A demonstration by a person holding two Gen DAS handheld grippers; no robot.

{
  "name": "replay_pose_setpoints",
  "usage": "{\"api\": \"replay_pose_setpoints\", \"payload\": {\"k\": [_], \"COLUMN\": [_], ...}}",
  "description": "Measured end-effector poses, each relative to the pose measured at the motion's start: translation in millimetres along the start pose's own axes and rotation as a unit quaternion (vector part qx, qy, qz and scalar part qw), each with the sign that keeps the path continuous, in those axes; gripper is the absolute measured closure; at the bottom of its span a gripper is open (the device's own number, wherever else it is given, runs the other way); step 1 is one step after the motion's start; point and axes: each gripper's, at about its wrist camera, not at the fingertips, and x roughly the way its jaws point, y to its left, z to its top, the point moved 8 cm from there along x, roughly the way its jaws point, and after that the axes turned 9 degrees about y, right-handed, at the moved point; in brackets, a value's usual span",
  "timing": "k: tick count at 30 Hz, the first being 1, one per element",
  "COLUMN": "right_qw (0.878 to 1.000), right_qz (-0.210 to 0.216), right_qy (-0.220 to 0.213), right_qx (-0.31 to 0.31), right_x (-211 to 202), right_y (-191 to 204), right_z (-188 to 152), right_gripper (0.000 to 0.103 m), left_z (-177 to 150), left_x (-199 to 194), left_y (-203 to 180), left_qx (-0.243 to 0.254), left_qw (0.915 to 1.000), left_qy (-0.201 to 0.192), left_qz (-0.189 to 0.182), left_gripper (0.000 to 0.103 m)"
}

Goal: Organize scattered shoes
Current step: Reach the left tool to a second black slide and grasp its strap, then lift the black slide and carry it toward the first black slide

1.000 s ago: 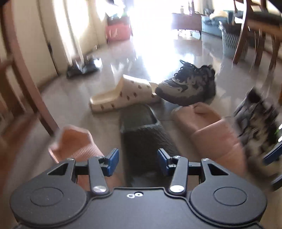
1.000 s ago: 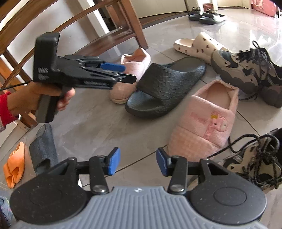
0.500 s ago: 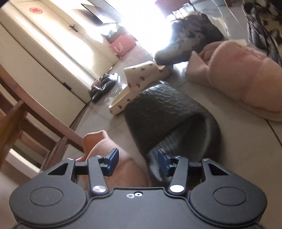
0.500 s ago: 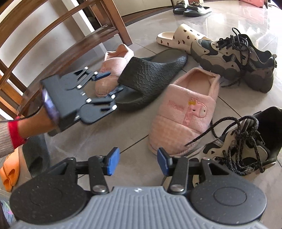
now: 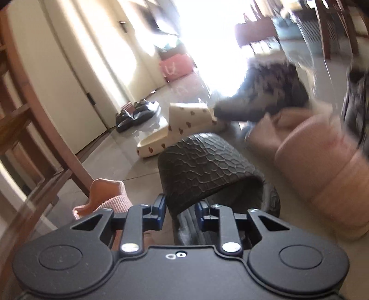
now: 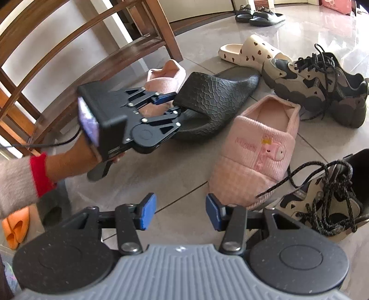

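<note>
- Your left gripper (image 5: 178, 207) is at the strap of the black textured slide (image 5: 207, 170); its jaws are closing, with the edge of the strap between the blue pads, one pad outside the strap and one inside the opening.
- From the right wrist view, the same left gripper (image 6: 171, 105) reaches in from the left, held by your hand (image 6: 76, 159) in a grey sleeve with a red cuff, and its fingers straddle the near edge of the slide's strap.
- The black textured slide (image 6: 214, 101) lies on the tiled floor (image 6: 150, 166), its toe end pointing toward the cream slide.
- Your right gripper (image 6: 181, 212) hangs above the floor with its jaws parted and nothing between them.
- A pink slipper with a cartoon patch (image 6: 256, 147) lies just right of the black slide, its heel opening toward the sneakers.
- A second pink slipper (image 6: 165, 78) sits just beyond your left gripper, next to the wooden chair leg (image 6: 168, 34).
- A cream slide with dark hearts (image 6: 249, 52) lies further out, touching the toe of a camouflage sneaker (image 6: 318, 85).
- Another camouflage sneaker (image 6: 322, 203) with loose black laces lies at the right, near your right gripper.
- A pair of black sandals (image 6: 258, 15) stands by the far wall, well apart from the rest.
- An orange sandal (image 6: 15, 228) shows at the left edge.
</note>
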Motion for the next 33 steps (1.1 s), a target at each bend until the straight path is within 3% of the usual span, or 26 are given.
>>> {"api": "replay_pose_setpoints", "payload": {"k": [8, 14, 23, 28, 33], "right_qw": [0.998, 0.997, 0.998, 0.999, 0.998], "right_qz": [-0.048, -0.071, -0.055, -0.038, -0.022], "right_qy": [-0.028, -0.026, -0.021, -0.02, -0.009], "right_qx": [-0.001, -0.003, -0.01, -0.022, -0.05], "right_x": [2.9, 9.8, 20.6, 28.8, 46.7], "right_y": [-0.5, 2.8, 25.4, 47.3, 73.5], "right_z": [32.3, 32.7, 28.5, 31.0, 39.2], "right_gripper": [0.052, 0.051, 0.051, 0.051, 0.051], "left_z": [-6.1, -27.3, -60.2, -77.2, -89.2], "left_x": [-49.6, -88.9, -135.5, -163.5, -169.4], "left_y": [-9.4, -4.5, 21.5, 50.4, 59.0], "left_qx": [-0.06, -0.11, -0.187, -0.246, -0.25], "left_qw": [0.9982, 0.9936, 0.9791, 0.9619, 0.9593], "left_qy": [0.001, 0.023, 0.073, 0.094, 0.1], "left_qz": [-0.004, -0.01, 0.028, 0.072, 0.086], "left_gripper": [0.079, 0.079, 0.083, 0.09, 0.09]}}
